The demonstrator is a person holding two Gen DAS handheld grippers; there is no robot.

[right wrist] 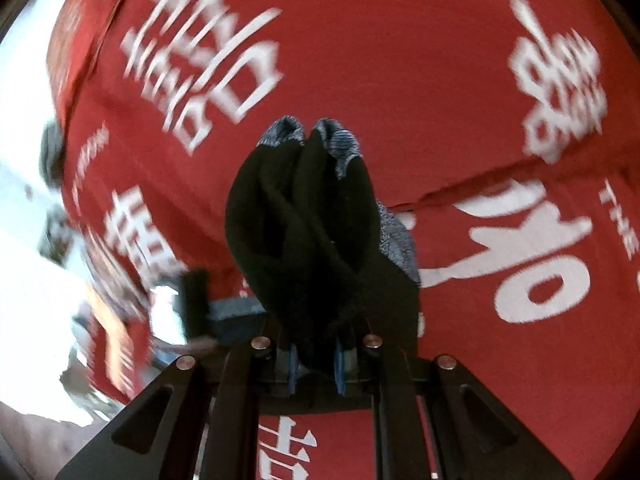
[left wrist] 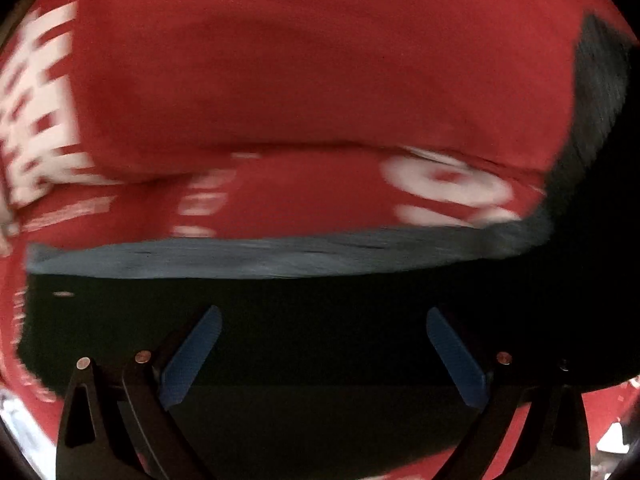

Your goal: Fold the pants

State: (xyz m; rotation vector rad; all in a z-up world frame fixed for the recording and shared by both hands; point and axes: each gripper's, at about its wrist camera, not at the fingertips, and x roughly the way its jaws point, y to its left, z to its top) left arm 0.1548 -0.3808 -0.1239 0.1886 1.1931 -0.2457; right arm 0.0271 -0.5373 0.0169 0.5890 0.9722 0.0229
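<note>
Right claw [right wrist: 314, 364]: clenched on a bunched fold of the black pants [right wrist: 316, 232], seemingly to carry it over; seen at lower centre of the right wrist view.
Left claw [left wrist: 324, 354]: released, blue pads [left wrist: 192, 360] spread wide above dark fabric, grasping nothing.
Pants: spread across the lower half of the left view; grey-blue band [left wrist: 240, 256] along their far edge.
Red printed cloth [right wrist: 400, 60]: laid beneath, white lettering blurred.
Counter: hidden under the cloth.
</note>
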